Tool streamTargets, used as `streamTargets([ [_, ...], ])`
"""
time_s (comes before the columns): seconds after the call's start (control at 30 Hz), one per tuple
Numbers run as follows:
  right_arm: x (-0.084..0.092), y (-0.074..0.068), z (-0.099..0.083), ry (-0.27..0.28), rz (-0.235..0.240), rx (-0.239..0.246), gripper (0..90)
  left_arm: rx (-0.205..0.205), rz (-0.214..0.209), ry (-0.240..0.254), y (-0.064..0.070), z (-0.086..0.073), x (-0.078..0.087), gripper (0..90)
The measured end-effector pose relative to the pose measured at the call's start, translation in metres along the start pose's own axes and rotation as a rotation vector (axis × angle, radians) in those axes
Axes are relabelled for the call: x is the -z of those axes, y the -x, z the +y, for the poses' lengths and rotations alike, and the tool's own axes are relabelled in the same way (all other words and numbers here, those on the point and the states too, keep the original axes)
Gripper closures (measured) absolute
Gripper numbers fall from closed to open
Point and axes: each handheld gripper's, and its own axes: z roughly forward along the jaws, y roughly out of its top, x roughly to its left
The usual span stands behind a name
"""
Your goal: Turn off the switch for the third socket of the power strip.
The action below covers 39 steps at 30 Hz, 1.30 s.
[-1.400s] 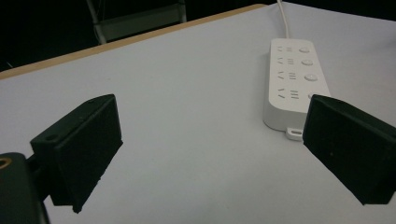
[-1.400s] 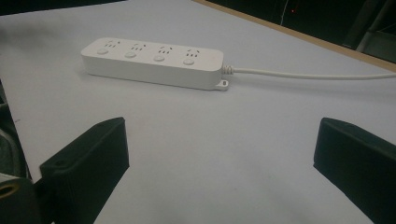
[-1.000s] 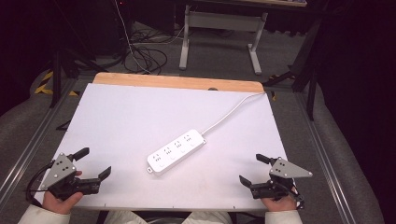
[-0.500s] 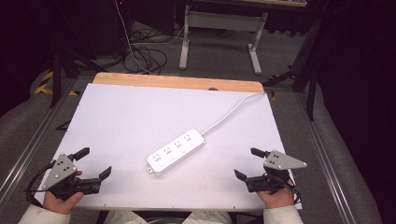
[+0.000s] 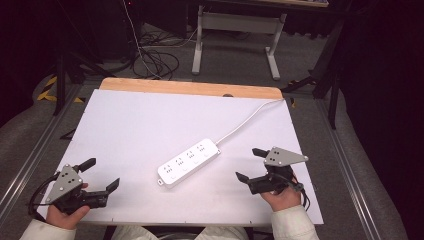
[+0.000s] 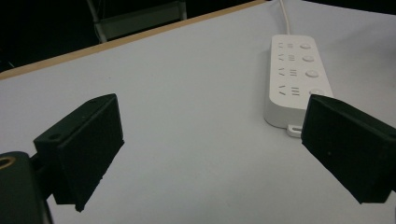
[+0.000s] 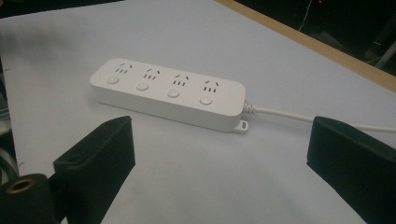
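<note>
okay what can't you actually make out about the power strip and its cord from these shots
- Power strip in the left gripper view: far end cut by the top edge, near corner behind the jaw.
- Cord in the high view: plug end drops behind the table's far edge.
- Switch positions: too small.

Bench [image 5: 140, 120] top: white, bare across the whole left half and far side; open passage there for either claw. Sole obstacle mid-bench: power strip [image 5: 189, 162], lying flat, set diagonally. Its cord [image 5: 250, 117] runs from the strip's far end toward the far right corner and crosses the right side. Left claw [image 5: 99, 175], jaws wide apart, has bare surface between it and the strip. Right claw [image 5: 251, 164], jaws wide apart, near the strip, nothing between.
</note>
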Motion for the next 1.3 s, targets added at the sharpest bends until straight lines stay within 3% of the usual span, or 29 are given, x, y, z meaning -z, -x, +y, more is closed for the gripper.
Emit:
streamTargets([
  [0.87, -0.043, -0.006, 0.048, 0.004, 0.072, 0.050, 8.3, -0.006, 0.005, -0.007, 0.000, 0.000, -0.001, 6.1],
  [1.3, -0.065, -0.014, 0.063, -0.011, 0.104, 0.073, 9.1, -0.009, 0.001, -0.010, 0.000, 0.000, -0.001, 6.1],
])
